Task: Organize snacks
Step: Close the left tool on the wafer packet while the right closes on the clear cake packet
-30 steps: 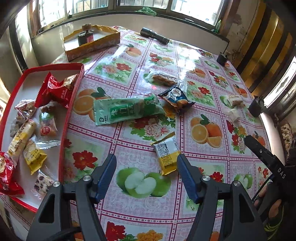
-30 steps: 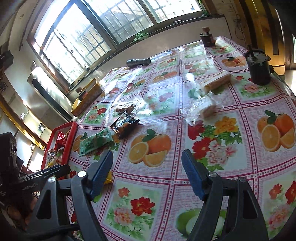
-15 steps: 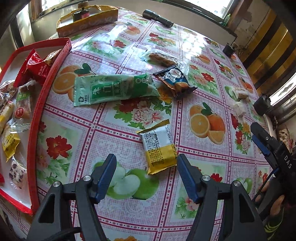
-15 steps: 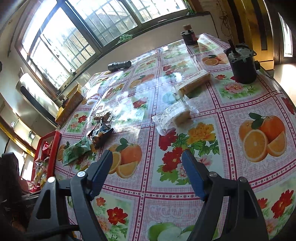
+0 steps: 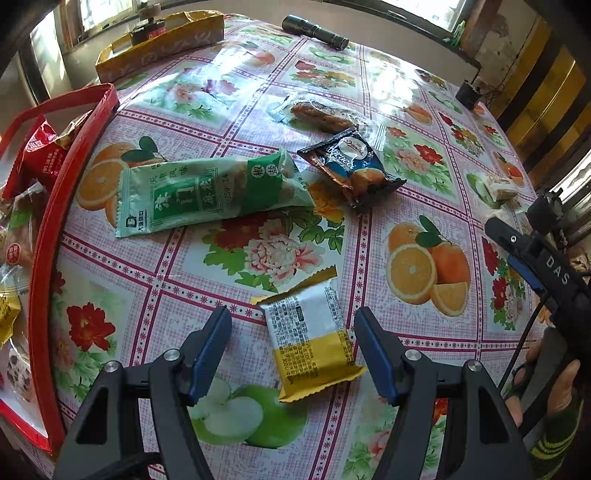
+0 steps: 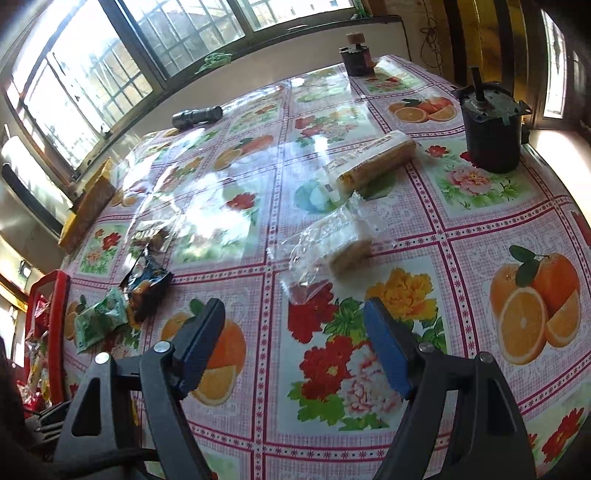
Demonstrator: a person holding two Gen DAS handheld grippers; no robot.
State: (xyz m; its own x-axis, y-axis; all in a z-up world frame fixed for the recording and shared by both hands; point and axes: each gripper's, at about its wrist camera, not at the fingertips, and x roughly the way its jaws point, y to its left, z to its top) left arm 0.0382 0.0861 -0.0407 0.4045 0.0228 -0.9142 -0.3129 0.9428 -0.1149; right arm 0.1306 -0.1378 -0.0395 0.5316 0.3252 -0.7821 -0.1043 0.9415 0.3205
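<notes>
My left gripper (image 5: 293, 325) is open, its fingers on either side of a yellow and white snack packet (image 5: 308, 334) lying on the flowered tablecloth. Beyond it lie a long green packet (image 5: 207, 194), a dark blue cookie packet (image 5: 352, 168) and a clear-wrapped pastry (image 5: 319, 114). A red tray (image 5: 51, 206) with several snacks sits at the left. My right gripper (image 6: 293, 317) is open and empty, just short of a clear-wrapped cake (image 6: 332, 243). A second wrapped cake (image 6: 369, 162) lies farther back.
A yellow cardboard box (image 5: 162, 40) and a black flashlight (image 5: 316, 31) lie at the far side. A dark motor-like cylinder (image 6: 491, 129) stands at the right edge, and a small dark jar (image 6: 356, 55) at the back. The right gripper shows in the left wrist view (image 5: 532, 254).
My left gripper has moved forward and down until the yellow packet lies between its fingers. My right gripper has moved toward the clear-wrapped cake.
</notes>
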